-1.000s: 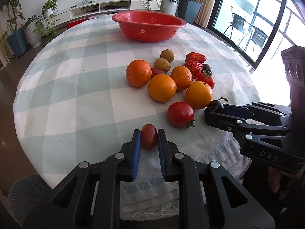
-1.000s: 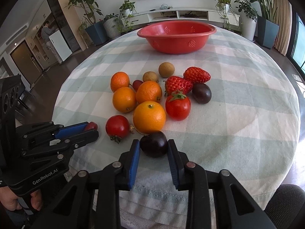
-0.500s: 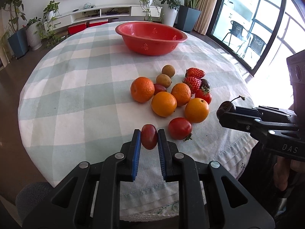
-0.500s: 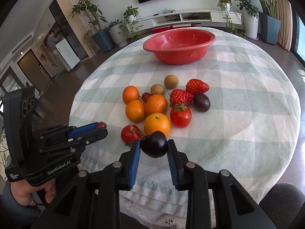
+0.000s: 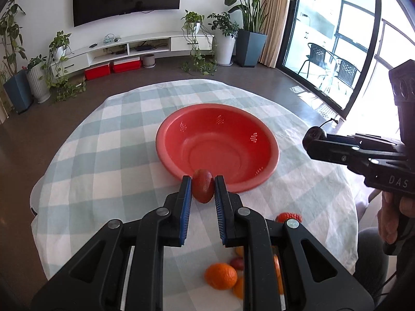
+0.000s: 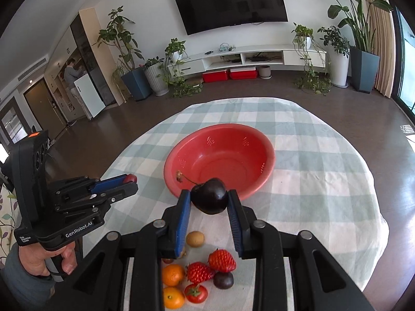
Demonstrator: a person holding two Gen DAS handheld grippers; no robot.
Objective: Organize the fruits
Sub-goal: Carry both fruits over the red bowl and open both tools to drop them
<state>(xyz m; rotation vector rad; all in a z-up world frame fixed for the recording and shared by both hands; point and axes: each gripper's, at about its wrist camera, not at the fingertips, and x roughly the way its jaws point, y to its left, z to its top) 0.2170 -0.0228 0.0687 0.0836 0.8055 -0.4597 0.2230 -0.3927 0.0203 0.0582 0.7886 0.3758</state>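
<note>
In the left wrist view we see our left gripper (image 5: pixel 203 190) clamped on a small red fruit (image 5: pixel 202 186), long axis upright, at the red bowl's (image 5: pixel 168 153) near rim; "DAS" marks the right gripper (image 5: pixel 310 136). In the right wrist view, it pinches a dark cherry (image 6: pixel 209 199), stem pointing far-left over the bowl; the other gripper reads "GenRobot.AI".

Home living room, I'm at a round table with a green-and-white checked tablecloth (image 6: pixel 311 160). Wall-mounted TV (image 6: pixel 230 1) at 12 o'clock, long low white media shelf (image 6: pixel 249 57) under it, two red boxes (image 6: pixel 229 73) on the floor below. Potted plants (image 6: pixel 122 51) from 10 to 2 o'clock. Glass sliding doors (image 5: pixel 334 39) at 2 o'clock in my left view, balcony chairs (image 5: pixel 329 62) outside. Dark floor.
</note>
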